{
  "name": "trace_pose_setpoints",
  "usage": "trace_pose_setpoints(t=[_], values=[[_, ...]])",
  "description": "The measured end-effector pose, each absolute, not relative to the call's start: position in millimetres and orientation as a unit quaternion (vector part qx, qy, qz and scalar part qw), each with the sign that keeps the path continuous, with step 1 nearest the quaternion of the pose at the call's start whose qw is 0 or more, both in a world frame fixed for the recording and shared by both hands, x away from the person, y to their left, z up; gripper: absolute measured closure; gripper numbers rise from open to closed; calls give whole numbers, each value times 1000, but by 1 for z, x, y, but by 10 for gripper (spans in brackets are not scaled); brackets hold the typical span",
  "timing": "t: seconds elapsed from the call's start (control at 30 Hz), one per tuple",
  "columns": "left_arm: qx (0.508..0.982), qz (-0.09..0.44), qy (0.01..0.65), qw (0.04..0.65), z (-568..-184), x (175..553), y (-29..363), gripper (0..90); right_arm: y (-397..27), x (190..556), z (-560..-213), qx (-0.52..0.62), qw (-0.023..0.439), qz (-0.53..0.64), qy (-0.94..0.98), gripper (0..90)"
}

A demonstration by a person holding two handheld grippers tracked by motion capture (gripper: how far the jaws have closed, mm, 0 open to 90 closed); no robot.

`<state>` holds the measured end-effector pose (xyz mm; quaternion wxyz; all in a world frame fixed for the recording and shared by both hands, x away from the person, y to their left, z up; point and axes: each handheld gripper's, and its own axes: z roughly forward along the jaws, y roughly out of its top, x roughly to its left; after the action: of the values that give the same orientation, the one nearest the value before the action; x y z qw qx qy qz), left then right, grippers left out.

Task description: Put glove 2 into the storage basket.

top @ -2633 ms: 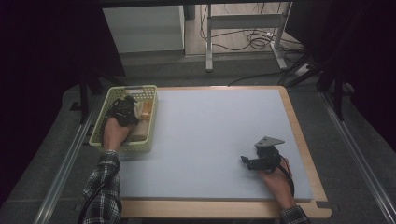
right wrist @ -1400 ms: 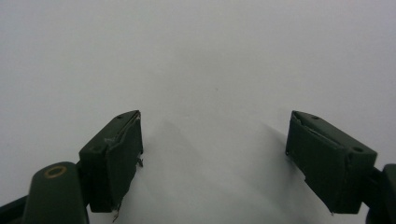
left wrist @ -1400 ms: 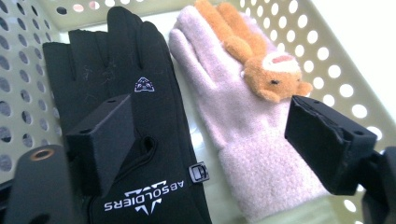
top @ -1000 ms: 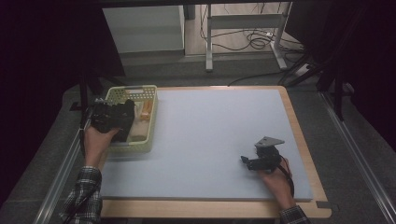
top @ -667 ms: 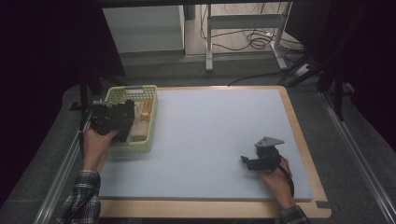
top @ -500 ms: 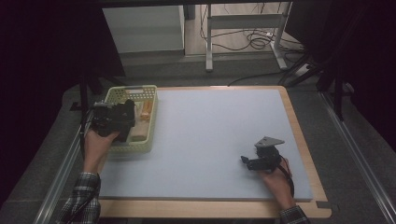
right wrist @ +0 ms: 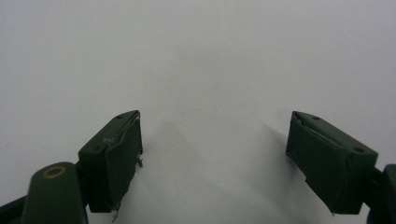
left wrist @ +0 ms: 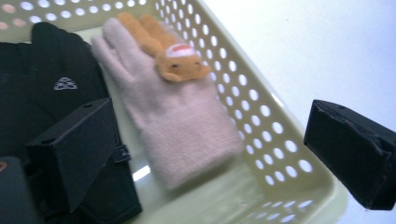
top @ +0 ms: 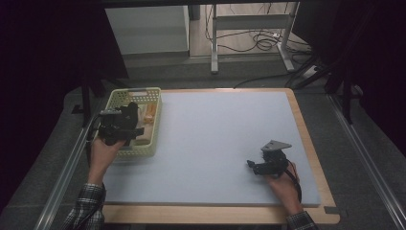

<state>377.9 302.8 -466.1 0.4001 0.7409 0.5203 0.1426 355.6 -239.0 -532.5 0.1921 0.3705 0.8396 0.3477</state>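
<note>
Your left claw [left wrist: 224,154] hung with jaws just spread wide and empty over the perforated plastic basket [left wrist: 261,112], where the fuzzy pink glove [left wrist: 182,121] lay beside a black knit one [left wrist: 46,84]; your right claw [right wrist: 215,163] rested agape on the counter [top: 215,139].

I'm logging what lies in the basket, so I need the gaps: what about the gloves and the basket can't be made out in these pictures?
- Black glove: left gripper view, its lower part is hidden behind the left gripper's near jaw and cut by the frame's left edge.
- Pink glove: its cuff end is blurred.
- Basket: high view, the left gripper and hand cover most of the contents; the gloves are too small to tell apart.
</note>
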Motion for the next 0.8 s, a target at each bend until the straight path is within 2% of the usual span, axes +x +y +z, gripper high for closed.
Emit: trace_pose_setpoints(t=[0.8], values=[[776, 140, 449, 420, -463, 362, 248, 16, -239, 356, -532, 370, 193, 347, 840, 181]])
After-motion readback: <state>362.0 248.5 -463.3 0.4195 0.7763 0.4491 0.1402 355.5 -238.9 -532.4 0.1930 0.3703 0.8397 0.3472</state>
